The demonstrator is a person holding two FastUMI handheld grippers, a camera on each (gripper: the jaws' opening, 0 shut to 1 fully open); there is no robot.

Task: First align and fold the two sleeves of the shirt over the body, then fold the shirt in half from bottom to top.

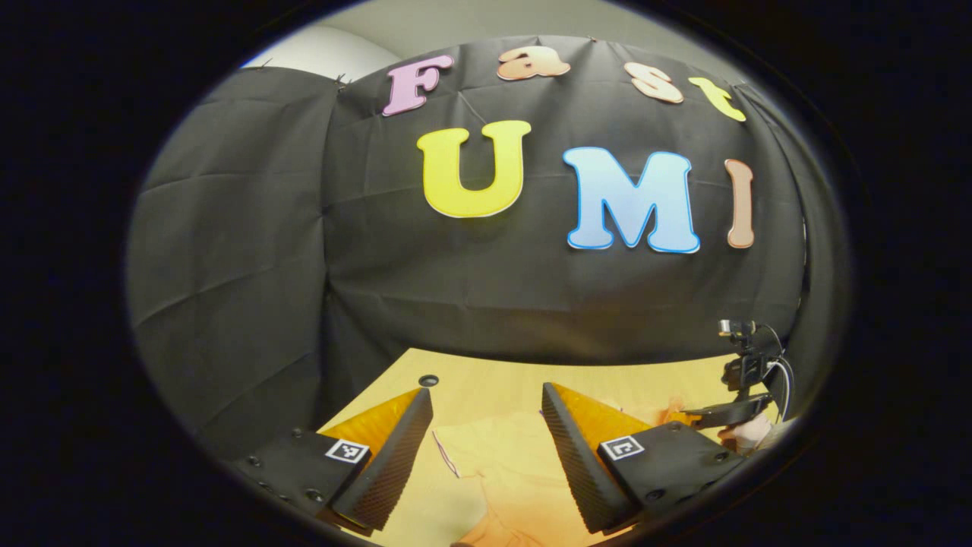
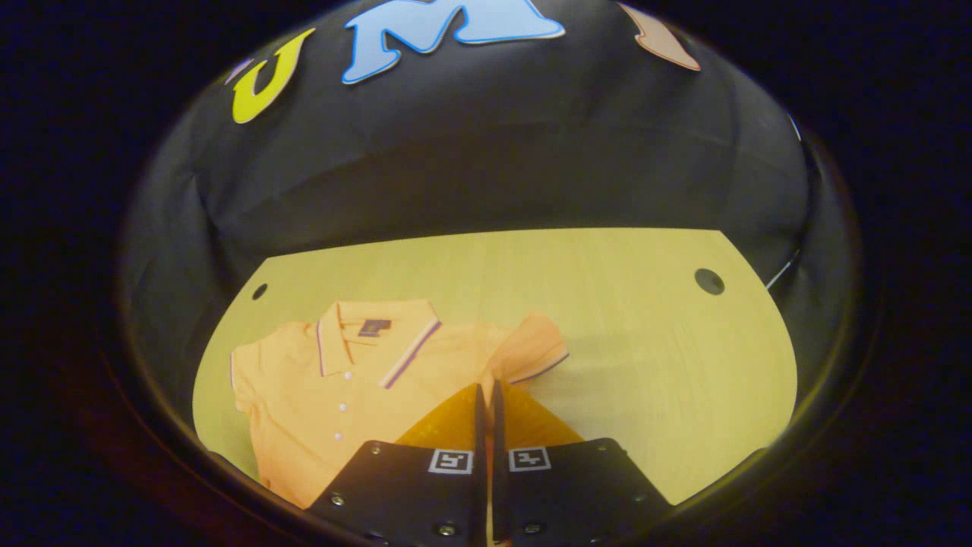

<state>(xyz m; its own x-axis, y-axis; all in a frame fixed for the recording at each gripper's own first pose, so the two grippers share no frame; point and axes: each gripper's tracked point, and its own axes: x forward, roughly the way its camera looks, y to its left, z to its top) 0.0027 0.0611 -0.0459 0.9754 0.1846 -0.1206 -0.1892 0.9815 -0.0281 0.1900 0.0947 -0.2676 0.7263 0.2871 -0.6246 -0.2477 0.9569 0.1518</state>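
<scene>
Shirt (image 2: 357,380) lies flat on worktop (image 2: 645,342), soft and limp. Grab sleeve (image 2: 531,353) by its hem. Left gripper (image 1: 486,441) jaws wide open, empty; right gripper (image 2: 486,410) jaws nearly closed beside that sleeve, grip unclear.

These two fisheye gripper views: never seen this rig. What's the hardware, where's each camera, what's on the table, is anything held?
There is no robot arm here. A person holds a two-finger gripper in each hand, and a fisheye camera rides on each one, looking forward along its fingers, which show at the bottom of its picture.

Left gripper view: the left gripper has its fingers spread wide apart, with part of the shirt lying on the table between them. It holds nothing. At the right edge the other gripper shows farther off.

Right gripper view: the right gripper has its fingers nearly together, near the shirt's sleeve. Whether cloth is pinched between them cannot be told. The orange polo shirt lies flat on the wooden table, collar towards the black cloth wall. That sleeve is not yet folded over the body.
</scene>
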